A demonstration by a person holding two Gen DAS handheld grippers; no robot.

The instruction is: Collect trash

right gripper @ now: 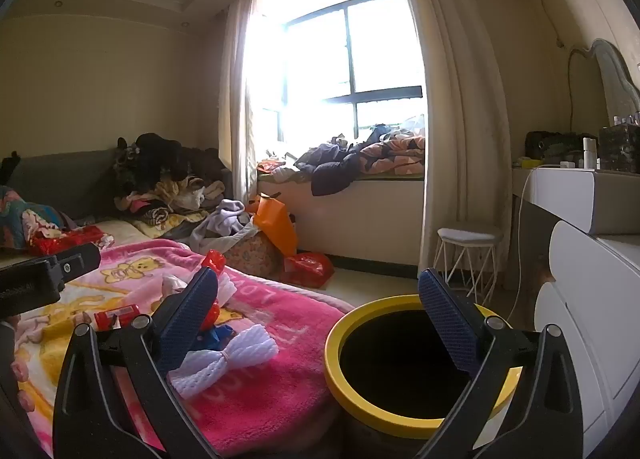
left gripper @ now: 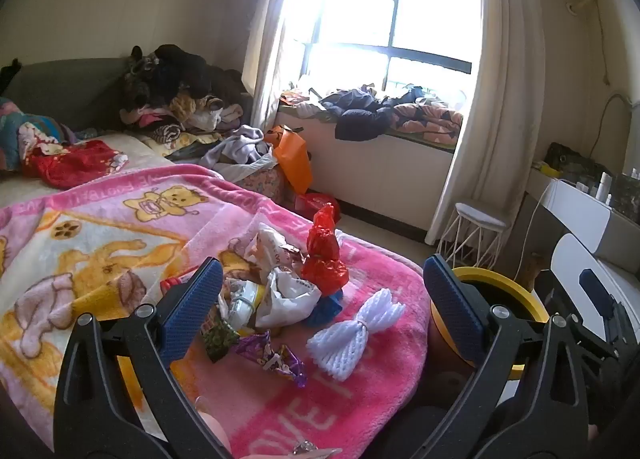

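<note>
A pile of trash lies on the pink blanket (left gripper: 100, 235): a red foil wrapper (left gripper: 324, 255), a white plastic bag (left gripper: 286, 291), a purple wrapper (left gripper: 276, 359) and a white foam net (left gripper: 356, 331). The foam net also shows in the right wrist view (right gripper: 228, 355). My left gripper (left gripper: 320, 311) is open and empty, just above the near side of the pile. My right gripper (right gripper: 320, 327) is open and empty, between the bed edge and a yellow-rimmed bin (right gripper: 400, 427). The bin's rim shows in the left wrist view (left gripper: 504, 287).
Clothes are heaped at the bed's head (left gripper: 176, 99) and on the window bench (left gripper: 368, 111). An orange bag (left gripper: 294, 159) and a red bag (right gripper: 308, 265) sit by the bed. A white wire stool (right gripper: 468, 255) and white dresser (right gripper: 592, 299) stand at the right.
</note>
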